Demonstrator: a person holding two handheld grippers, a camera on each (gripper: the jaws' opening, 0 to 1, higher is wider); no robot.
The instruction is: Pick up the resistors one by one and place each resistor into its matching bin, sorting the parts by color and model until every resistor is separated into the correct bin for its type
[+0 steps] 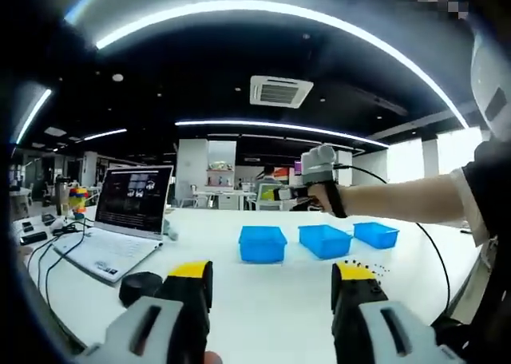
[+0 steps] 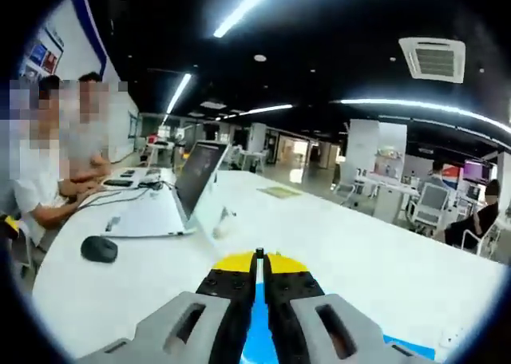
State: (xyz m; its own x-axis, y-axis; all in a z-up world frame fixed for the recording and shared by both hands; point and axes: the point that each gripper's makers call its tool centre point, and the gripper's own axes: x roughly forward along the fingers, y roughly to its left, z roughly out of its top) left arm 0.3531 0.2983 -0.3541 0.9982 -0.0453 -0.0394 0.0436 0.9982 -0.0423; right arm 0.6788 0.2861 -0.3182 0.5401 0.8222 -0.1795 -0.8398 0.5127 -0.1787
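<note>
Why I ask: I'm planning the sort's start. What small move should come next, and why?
Probably ease the open left gripper forward and down toward the small dark resistors scattered on the white table by one of its fingers. It holds nothing, the three blue bins wait beyond, and the right gripper is shut, raised above them.

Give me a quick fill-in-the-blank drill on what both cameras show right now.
1. The number of blue bins in a row on the table is ____.
2. The left claw is ____.
3. The right claw is ____.
4. Beside the mouse sits an open ____.

Missing words: three; open; shut; laptop
</note>
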